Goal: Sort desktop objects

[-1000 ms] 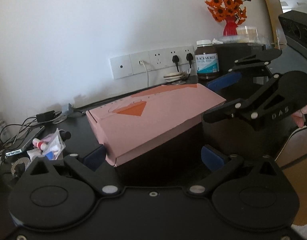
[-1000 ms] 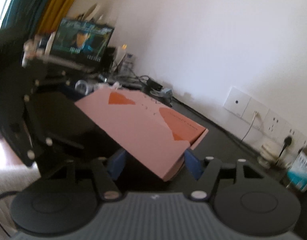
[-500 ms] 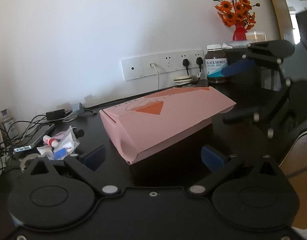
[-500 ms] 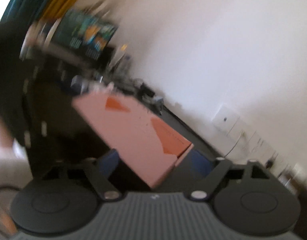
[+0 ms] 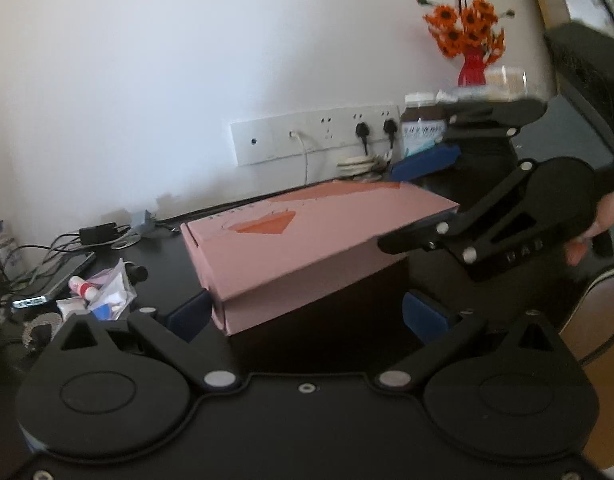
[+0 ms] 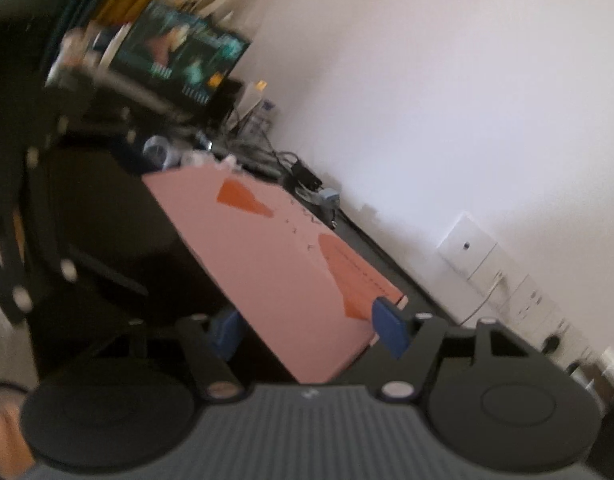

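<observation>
A white wall stands behind a black counter (image 5: 347, 336), with a strip of sockets (image 5: 315, 136) along it. At the far left of my left view lie cables (image 5: 47, 248), a phone (image 5: 55, 280) and a small bag of tubes (image 5: 103, 292). Just right of these, my left gripper (image 5: 307, 314) has its blue fingers (image 5: 187, 316) spread wide: the left one is right by the near corner of the pink box (image 5: 307, 248), though I cannot tell if it touches, and the right one is well clear of the box. The box is tilted, its near left end low and its far right end raised. At that far right end my right gripper (image 5: 411, 200) takes the box, one blue finger above its top and a black link along its edge, with my hand (image 5: 599, 224) on the handle. Behind it stand a brown jar (image 5: 421, 128) and orange flowers (image 5: 467, 24) in a red vase.

In the blurred right view, a screen (image 6: 183, 60) sits far left, the box runs diagonally toward me, and my right fingers (image 6: 389, 328) straddle its near end, seemingly pinching it
</observation>
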`<state>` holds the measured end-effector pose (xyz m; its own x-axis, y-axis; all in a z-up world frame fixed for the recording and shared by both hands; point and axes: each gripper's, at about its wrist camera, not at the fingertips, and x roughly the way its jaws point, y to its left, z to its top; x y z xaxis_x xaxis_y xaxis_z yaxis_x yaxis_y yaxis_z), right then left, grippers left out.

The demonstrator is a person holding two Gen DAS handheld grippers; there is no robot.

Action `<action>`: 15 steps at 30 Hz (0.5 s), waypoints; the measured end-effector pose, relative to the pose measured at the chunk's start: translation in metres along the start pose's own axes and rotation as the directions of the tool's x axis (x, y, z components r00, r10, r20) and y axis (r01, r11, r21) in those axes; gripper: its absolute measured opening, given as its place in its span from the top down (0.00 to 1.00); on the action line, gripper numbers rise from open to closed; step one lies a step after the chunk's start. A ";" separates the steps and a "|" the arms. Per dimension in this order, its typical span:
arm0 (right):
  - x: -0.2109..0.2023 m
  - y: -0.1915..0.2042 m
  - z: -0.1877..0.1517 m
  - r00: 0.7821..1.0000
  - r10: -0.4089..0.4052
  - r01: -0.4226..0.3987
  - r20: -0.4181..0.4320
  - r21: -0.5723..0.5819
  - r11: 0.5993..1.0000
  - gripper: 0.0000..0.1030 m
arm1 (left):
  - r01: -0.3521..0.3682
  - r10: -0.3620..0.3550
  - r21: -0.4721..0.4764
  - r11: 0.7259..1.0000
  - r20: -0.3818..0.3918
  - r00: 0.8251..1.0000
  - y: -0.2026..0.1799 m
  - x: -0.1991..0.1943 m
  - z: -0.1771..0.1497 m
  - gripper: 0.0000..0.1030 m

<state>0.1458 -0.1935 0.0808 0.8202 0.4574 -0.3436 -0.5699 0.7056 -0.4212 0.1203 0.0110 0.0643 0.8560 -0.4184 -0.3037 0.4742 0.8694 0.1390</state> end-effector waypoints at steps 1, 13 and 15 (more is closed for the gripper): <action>0.000 -0.004 0.001 1.000 0.012 -0.012 0.005 0.038 0.999 0.34 | 0.000 0.000 -0.003 1.000 0.006 1.000 0.001 -0.002 0.002 0.00; 0.000 0.000 0.004 1.000 0.023 -0.021 -0.016 0.076 0.997 0.34 | -0.007 0.007 0.004 1.000 -0.054 0.999 0.002 0.010 -0.002 0.00; 0.001 0.005 0.002 1.000 0.014 -0.012 -0.024 0.052 0.999 0.34 | -0.004 0.004 -0.006 1.000 -0.056 0.998 0.004 0.012 -0.001 0.00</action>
<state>0.1439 -0.1884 0.0800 0.8110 0.4537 -0.3695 -0.5765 0.7272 -0.3725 0.1317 0.0095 0.0599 0.8448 -0.3996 -0.3557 0.4695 0.8726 0.1346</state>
